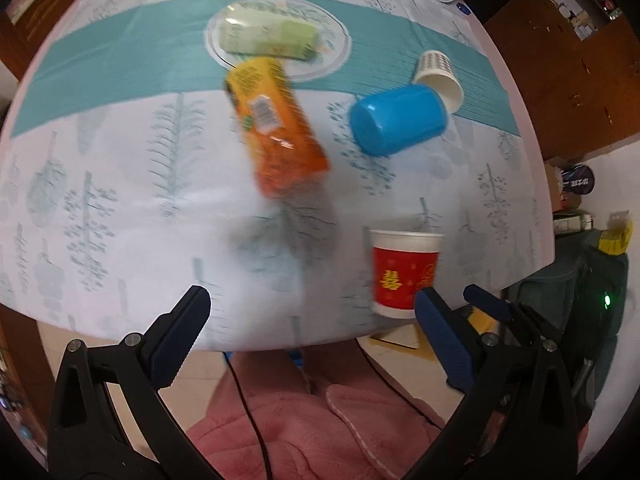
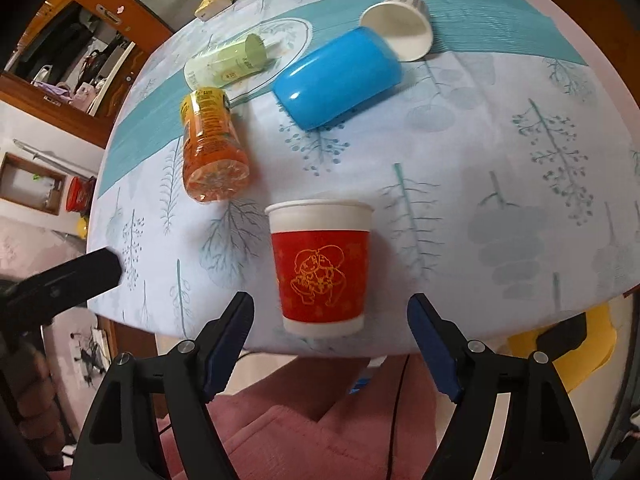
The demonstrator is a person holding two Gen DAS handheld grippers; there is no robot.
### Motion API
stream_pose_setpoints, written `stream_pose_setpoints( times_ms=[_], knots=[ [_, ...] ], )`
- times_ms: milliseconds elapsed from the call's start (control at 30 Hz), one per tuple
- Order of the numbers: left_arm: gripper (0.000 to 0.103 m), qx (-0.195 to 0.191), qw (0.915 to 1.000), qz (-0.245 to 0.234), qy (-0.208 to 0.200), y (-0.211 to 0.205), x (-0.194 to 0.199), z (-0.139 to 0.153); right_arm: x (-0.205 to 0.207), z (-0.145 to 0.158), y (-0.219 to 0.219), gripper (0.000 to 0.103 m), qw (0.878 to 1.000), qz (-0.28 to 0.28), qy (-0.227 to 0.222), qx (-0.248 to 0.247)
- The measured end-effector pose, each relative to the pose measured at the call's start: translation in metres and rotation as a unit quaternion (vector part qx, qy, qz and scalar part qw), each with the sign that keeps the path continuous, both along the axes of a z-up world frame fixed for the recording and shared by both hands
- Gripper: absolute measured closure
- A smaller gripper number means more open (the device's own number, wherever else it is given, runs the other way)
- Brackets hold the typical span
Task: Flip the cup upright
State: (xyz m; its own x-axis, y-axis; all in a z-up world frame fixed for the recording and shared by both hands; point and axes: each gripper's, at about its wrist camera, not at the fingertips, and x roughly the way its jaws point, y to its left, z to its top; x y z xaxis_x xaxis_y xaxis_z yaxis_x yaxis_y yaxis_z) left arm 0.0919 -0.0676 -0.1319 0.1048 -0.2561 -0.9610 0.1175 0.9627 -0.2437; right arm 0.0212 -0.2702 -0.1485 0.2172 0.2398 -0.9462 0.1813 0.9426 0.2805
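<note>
now | red paper cup (image 2: 320, 266) upright near table edge (image 2: 280, 344) | right gripper (image 2: 330, 322) fingers spread, empty | left gripper (image 1: 312, 320) fingers spread, empty

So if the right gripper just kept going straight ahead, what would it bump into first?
Most likely the red paper cup, standing upright right ahead of the open right gripper. The blue cup lies farther back.

three cups (image 2: 320, 264), two bottles (image 2: 212, 144), one plate (image 1: 336, 36)

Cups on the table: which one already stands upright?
The red paper cup, nearest the right gripper. The blue cup and white striped cup both lie on their sides.
</note>
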Motion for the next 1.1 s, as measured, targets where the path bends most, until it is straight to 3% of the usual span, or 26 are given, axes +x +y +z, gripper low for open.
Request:
stream_pose_setpoints(
  times_ms=[267,467,633,767,833,867,900,1033,1100],
  knots=[
    [0.002,-0.016,0.9989,0.014,0.042,-0.065,-0.008,-0.033,-0.014,0.0,-0.048,0.022,0.998,0.055,0.013,-0.029],
    [0.002,-0.032,0.9976,0.012,0.06,-0.114,-0.011,-0.057,-0.02,-0.006,-0.068,0.022,0.99,0.126,0.013,-0.068],
    [0.003,-0.024,0.9975,0.012,0.065,-0.145,-0.009,-0.075,-0.015,-0.018,-0.084,0.022,0.985,0.145,0.02,-0.087],
    [0.01,-0.021,0.9969,0.011,0.075,-0.156,0.0,-0.085,-0.013,-0.018,-0.103,0.022,0.986,0.135,0.02,-0.093],
    [0.02,-0.018,0.9964,0.011,0.082,-0.161,0.004,-0.09,-0.014,-0.02,-0.113,0.022,0.987,0.127,0.021,-0.093],
    [0.033,-0.018,0.9959,0.012,0.088,-0.163,0.006,-0.092,-0.014,-0.02,-0.115,0.022,0.988,0.124,0.022,-0.092],
    [0.037,-0.018,0.9955,0.013,0.092,-0.163,0.006,-0.094,-0.014,-0.021,-0.119,0.022,0.989,0.118,0.023,-0.091],
    [0.037,-0.014,0.9972,0.015,0.072,-0.161,0.006,-0.088,-0.015,-0.022,-0.127,0.022,0.99,0.104,0.023,-0.087],
    [0.037,-0.007,0.9993,0.012,0.035,-0.159,0.005,-0.077,-0.014,-0.021,-0.128,0.022,0.991,0.1,0.021,-0.085]
  ],
)
